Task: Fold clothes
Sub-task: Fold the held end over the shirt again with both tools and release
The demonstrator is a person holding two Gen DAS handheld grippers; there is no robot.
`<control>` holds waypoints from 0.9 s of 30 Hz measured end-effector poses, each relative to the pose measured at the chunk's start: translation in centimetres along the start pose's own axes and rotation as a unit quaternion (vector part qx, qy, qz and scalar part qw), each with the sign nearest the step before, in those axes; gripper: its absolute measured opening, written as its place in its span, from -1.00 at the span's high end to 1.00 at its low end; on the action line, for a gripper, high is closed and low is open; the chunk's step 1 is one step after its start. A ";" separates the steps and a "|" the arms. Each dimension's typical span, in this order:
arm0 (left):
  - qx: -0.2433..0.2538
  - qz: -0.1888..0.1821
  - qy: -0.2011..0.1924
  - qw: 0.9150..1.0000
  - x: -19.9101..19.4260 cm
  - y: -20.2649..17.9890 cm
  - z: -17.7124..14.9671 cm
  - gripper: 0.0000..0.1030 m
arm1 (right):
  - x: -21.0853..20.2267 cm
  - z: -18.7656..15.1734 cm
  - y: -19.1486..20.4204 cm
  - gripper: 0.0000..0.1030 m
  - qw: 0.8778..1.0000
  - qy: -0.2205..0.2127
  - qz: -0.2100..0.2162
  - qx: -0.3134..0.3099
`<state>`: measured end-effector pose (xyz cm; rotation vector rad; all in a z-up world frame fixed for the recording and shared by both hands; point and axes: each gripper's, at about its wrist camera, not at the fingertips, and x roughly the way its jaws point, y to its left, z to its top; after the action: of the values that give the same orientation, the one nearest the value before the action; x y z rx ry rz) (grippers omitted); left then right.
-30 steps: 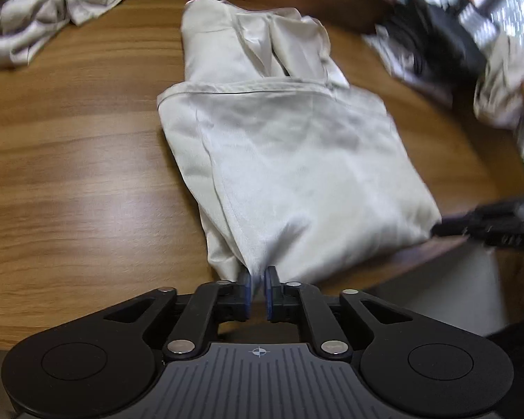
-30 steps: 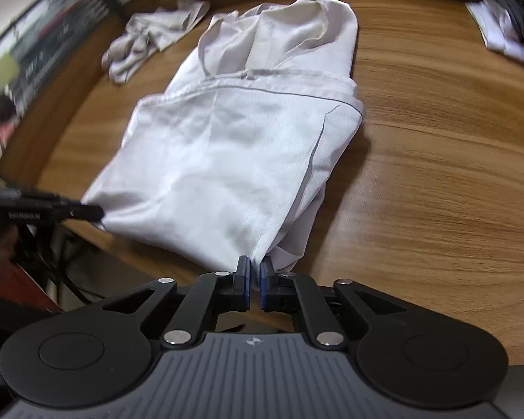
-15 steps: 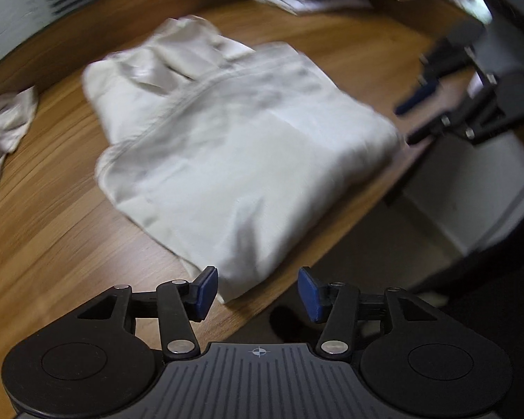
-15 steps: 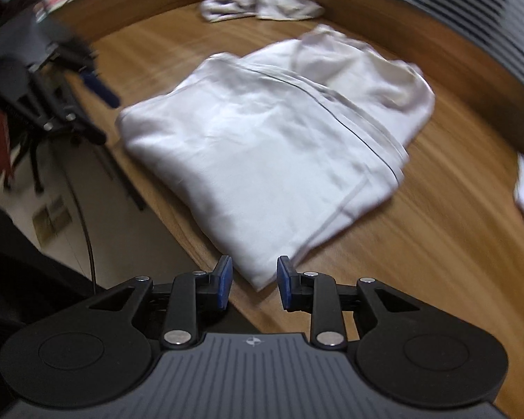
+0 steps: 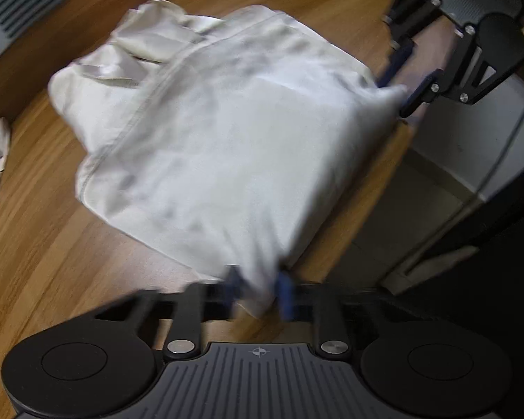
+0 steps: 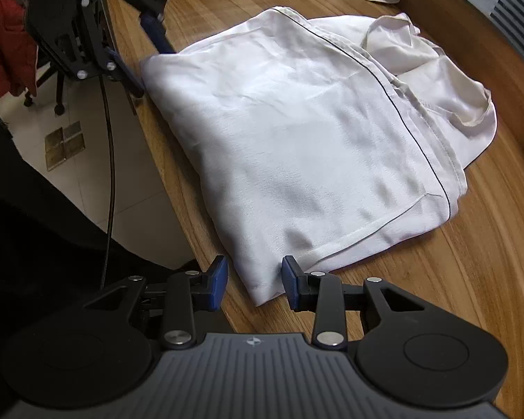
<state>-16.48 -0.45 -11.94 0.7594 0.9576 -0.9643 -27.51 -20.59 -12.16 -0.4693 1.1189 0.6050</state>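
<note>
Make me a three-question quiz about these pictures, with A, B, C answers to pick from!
1. Where does the white garment lie?
A. on the wooden table, by its edge
B. on the floor
C. on a chair

2. What colour are the gripper pads?
A. green
B. yellow
C. blue

3. What is between the right gripper jaws?
A. nothing
B. a corner of the garment
C. a book

Answers:
1 A, wood grain shows all around the cloth.
2 C, both pads look blue.
3 B, the corner sits between the closing jaws; the left gripper closes on the other corner.
</note>
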 end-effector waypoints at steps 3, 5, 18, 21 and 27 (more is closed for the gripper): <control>-0.033 -0.017 -0.017 0.999 -1.2 1.1 0.5 0.85 | -0.4 0.5 -1.1 0.81 1.000 0.000 0.010 0.025; -0.044 -0.023 -0.034 0.998 -2.7 1.8 1.3 0.85 | -1.5 1.1 -1.6 0.85 0.999 -0.005 0.008 0.032; -0.107 -0.019 -0.119 0.987 -9.0 12.5 10.4 0.86 | -10.5 7.6 -10.1 0.87 0.995 -0.053 -0.049 0.068; -0.117 -0.017 -0.124 0.985 -8.5 15.8 13.2 0.86 | -11.2 9.6 -13.4 0.88 0.992 -0.067 -0.071 0.077; -0.147 -0.015 -0.129 0.981 -6.5 23.0 18.0 0.87 | -11.0 13.6 -20.6 0.89 0.987 -0.082 -0.104 0.092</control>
<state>8.68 -4.99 3.63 0.3620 0.8601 -0.8971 -7.96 -29.83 4.07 -0.3631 0.9439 0.3473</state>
